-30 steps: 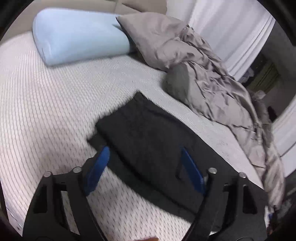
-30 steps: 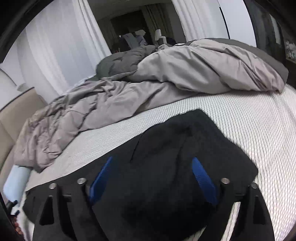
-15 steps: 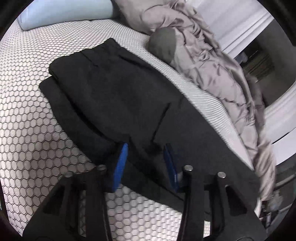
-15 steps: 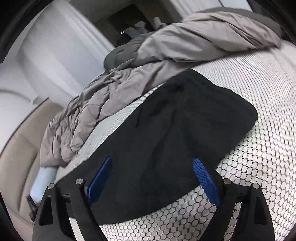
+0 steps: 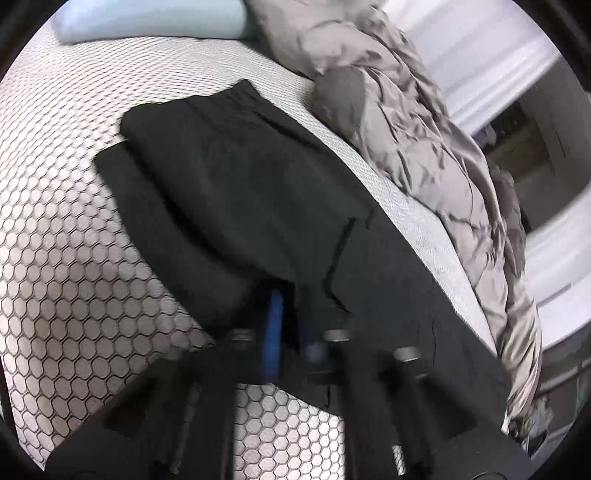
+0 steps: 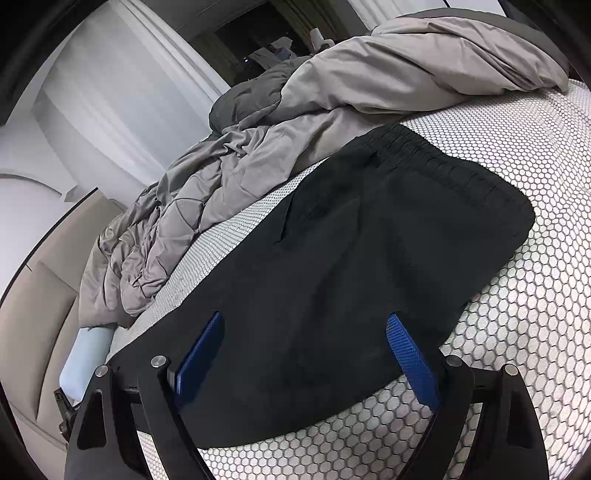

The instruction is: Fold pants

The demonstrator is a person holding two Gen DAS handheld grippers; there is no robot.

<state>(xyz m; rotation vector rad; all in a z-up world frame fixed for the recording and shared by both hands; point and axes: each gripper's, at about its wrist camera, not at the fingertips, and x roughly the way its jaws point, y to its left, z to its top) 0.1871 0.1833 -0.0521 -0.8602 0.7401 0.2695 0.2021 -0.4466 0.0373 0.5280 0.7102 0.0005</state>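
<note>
The left gripper [image 5: 290, 325] has its blue pads drawn close together on a raised ridge of the black pants [image 5: 236, 192], pinching the near edge of the fabric; this view is motion-blurred, so how much cloth sits between the pads is hard to tell. In this left wrist view the pants lie on the honeycomb-patterned mattress [image 5: 66, 258], with one layer already stacked over another at the far end, its edges slightly offset. That suggests a first lengthwise fold is done. A crumpled grey duvet [image 5: 424, 140] lies beside the pants and a pale blue pillow [image 5: 147, 18] sits at the head of the bed.

In the right wrist view, the right gripper [image 6: 304, 354] is spread wide and holds nothing, its pads poised over the near edge of the pants [image 6: 369, 258]. The elastic waistband [image 6: 450, 162] lies flat at the far end. Judging from this, the crosswise fold is what remains: the left side is gripped, the right side not yet.
</note>
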